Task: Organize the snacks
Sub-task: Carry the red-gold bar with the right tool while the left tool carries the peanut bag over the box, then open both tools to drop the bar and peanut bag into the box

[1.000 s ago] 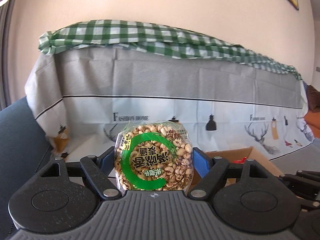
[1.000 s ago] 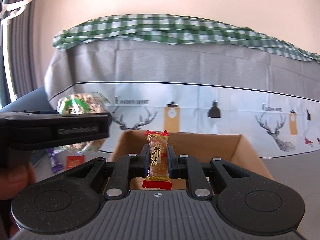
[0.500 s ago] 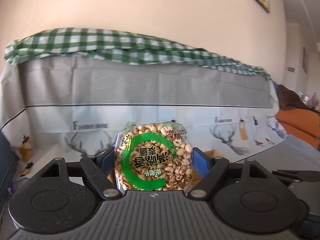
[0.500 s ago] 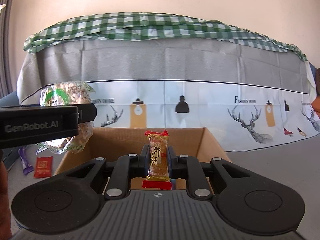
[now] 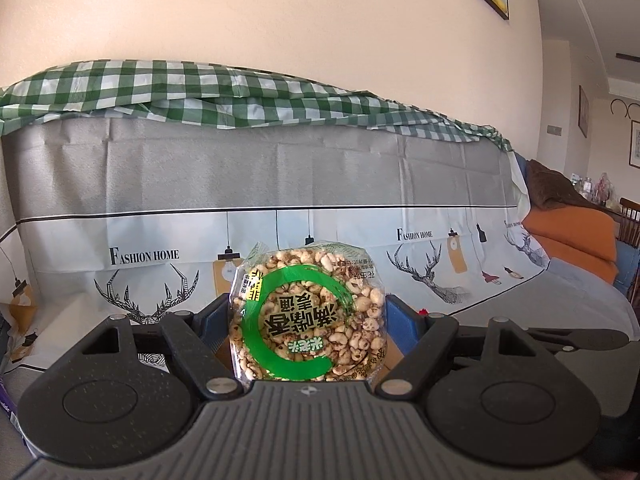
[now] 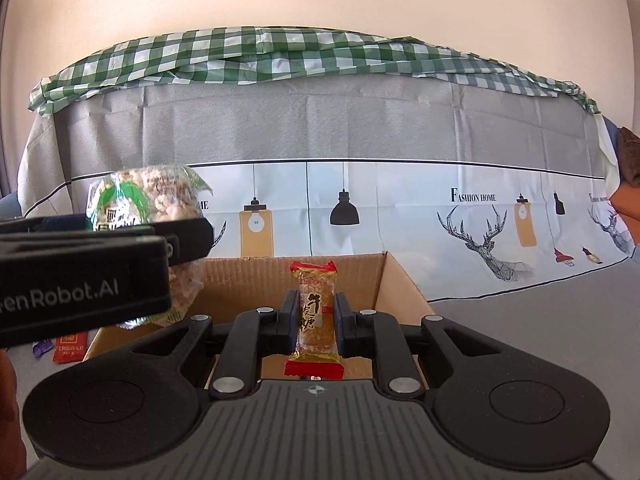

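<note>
While left gripper (image 5: 308,320) fingers clamp puffed-grain pack (image 5: 308,314), right gripper (image 6: 317,316) fingers pinch candy (image 6: 316,314); backdrop reads "FASHION HOME" (image 6: 473,196)

The left gripper (image 6: 176,240) has swung right with its puffed-rice pack (image 5: 308,314). It now seems to hang over the cardboard box (image 6: 400,280).

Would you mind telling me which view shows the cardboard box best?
The right wrist view: the cardboard box shows its open top, back wall and right wall beyond the right gripper, which is shut on a candy. The left wrist view shows only brown slivers beside the puffed-rice pack in the left gripper.
</note>
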`<action>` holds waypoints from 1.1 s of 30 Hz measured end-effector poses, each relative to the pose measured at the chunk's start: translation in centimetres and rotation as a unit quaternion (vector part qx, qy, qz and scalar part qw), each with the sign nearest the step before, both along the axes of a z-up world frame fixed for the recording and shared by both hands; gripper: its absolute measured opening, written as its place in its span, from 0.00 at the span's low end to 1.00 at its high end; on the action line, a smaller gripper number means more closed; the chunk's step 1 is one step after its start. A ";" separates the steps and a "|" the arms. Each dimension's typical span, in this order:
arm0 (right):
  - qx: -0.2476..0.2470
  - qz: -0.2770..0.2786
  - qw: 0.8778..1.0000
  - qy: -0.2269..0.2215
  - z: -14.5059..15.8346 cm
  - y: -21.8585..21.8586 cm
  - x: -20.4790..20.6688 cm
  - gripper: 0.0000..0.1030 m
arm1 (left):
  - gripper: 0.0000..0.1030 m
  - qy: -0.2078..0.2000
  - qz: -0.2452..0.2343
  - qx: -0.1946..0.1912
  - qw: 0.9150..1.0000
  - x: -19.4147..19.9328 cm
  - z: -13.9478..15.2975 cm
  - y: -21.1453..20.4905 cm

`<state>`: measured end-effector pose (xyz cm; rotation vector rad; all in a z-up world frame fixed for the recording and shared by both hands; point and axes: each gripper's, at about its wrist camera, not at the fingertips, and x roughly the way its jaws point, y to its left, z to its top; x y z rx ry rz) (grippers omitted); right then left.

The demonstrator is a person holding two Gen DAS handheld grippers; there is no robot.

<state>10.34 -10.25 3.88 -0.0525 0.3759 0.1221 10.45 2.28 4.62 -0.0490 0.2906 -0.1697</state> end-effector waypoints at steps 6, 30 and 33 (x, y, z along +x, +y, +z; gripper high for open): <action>0.004 -0.004 1.000 0.002 0.1 0.0 0.0 0.17 | 0.81 0.001 -0.001 -0.003 1.000 0.1 0.1 0.2; 0.002 -0.003 1.000 -0.005 0.2 0.1 -0.2 0.17 | 0.81 -0.001 -0.002 -0.005 1.000 0.1 0.4 0.2; 0.002 -0.002 1.000 -0.003 0.2 0.1 -0.2 0.17 | 0.81 0.001 -0.003 -0.006 1.000 0.1 0.4 0.3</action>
